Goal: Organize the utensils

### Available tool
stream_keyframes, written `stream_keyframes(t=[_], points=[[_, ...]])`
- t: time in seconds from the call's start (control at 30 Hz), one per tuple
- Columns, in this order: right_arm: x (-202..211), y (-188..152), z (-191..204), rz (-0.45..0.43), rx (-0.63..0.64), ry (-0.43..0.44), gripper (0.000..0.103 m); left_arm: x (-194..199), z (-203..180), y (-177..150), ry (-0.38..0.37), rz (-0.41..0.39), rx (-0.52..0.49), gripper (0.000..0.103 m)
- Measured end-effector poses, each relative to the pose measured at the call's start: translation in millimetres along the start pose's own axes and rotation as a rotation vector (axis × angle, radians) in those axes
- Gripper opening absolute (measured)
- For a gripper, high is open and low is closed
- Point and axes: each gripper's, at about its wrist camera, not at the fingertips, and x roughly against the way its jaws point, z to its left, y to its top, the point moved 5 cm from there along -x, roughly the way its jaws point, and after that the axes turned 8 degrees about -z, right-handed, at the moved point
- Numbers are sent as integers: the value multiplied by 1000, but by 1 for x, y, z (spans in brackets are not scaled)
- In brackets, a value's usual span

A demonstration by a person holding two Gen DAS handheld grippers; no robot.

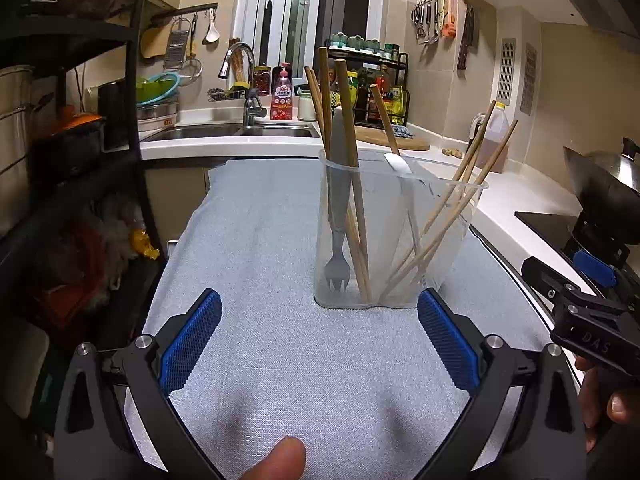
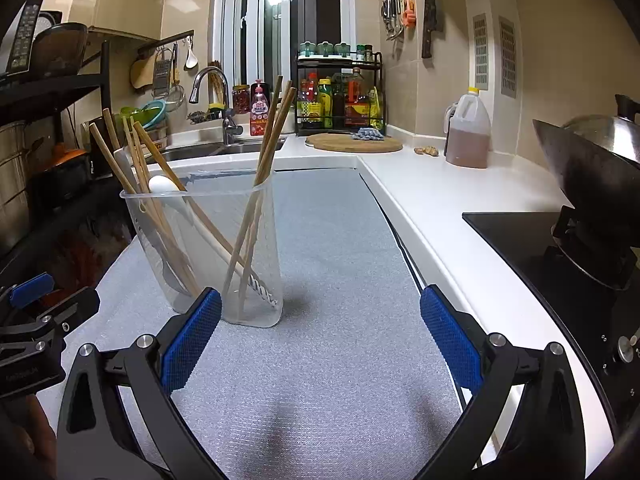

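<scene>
The clear utensil holder (image 1: 394,236) stands upright on the grey mat (image 1: 280,360), at about 1 o'clock from the left gripper (image 1: 319,338), with chopsticks (image 1: 456,196), a grey fork (image 1: 337,216) and a white spoon (image 2: 162,185) inside. Both the left gripper and the right gripper (image 2: 321,338) have their jaws wide apart and hold nothing. From the right gripper, the holder is at about 11 o'clock.

wok (image 2: 592,184) cut off at right edge, bottle labels on spice rack (image 2: 340,92) unreadable

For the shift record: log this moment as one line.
left gripper: open, empty | right gripper: open, empty | clear holder: upright on grey mat, holds chopsticks, fork, white spoon
</scene>
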Motion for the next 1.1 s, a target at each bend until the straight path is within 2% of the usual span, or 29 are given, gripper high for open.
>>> stream_keyframes(t=[1.1], points=[[1, -2, 3, -6, 15, 0, 98, 5, -3, -3, 4, -9, -10, 95]])
